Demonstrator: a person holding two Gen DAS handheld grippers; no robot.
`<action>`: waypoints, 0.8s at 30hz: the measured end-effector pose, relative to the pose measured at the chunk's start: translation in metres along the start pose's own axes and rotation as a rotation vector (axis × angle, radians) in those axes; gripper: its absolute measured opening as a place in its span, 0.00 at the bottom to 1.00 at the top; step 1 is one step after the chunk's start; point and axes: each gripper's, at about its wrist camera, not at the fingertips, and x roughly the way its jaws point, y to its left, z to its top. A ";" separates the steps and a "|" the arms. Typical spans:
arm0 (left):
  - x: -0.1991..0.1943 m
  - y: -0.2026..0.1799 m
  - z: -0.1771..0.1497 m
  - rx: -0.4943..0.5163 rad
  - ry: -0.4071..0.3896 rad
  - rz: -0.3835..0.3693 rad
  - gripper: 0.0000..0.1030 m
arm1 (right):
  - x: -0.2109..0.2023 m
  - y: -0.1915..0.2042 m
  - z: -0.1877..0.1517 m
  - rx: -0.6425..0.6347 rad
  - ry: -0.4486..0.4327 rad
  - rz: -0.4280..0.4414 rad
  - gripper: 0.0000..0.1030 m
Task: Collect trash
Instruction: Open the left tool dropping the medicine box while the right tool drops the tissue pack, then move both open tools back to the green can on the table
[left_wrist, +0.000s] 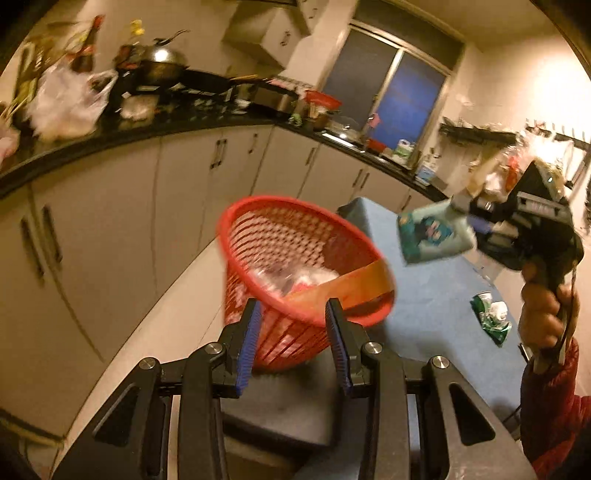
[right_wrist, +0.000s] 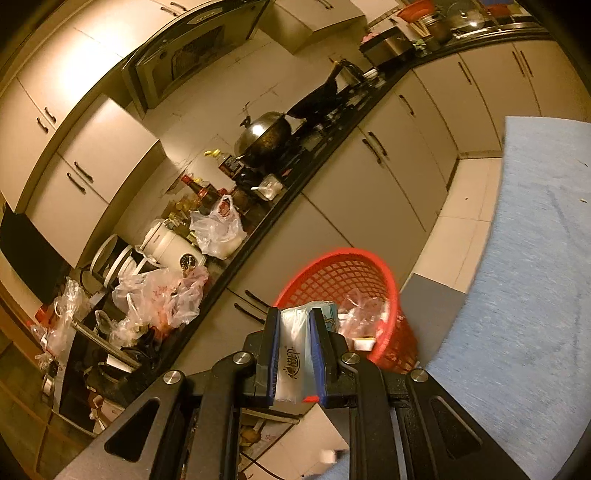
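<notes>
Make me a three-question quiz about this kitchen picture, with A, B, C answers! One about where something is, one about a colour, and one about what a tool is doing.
1. Where is the crumpled green wrapper?
A. on the blue tablecloth
B. inside the wok
C. on the floor

2. What colour is the trash basket?
A. blue
B. red
C. white

3. What is the right tool doing?
A. hanging open and empty
B. gripping a spoon
C. clamping a tissue pack

Answers:
1. A, the wrapper lies on the cloth near the hand with the red sleeve.
2. B, its mesh wall and rim are red in both views.
3. C, the pack sits squeezed between the tool's two blue pads.
</notes>
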 end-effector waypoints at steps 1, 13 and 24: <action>-0.001 0.005 -0.002 -0.002 0.001 0.006 0.34 | 0.005 0.004 0.001 -0.009 0.003 0.004 0.17; -0.012 0.010 -0.007 0.007 -0.011 0.025 0.34 | 0.065 0.004 -0.004 -0.045 0.075 -0.088 0.20; -0.016 -0.021 -0.003 0.060 -0.025 0.001 0.41 | 0.013 0.010 -0.006 -0.069 -0.007 -0.087 0.33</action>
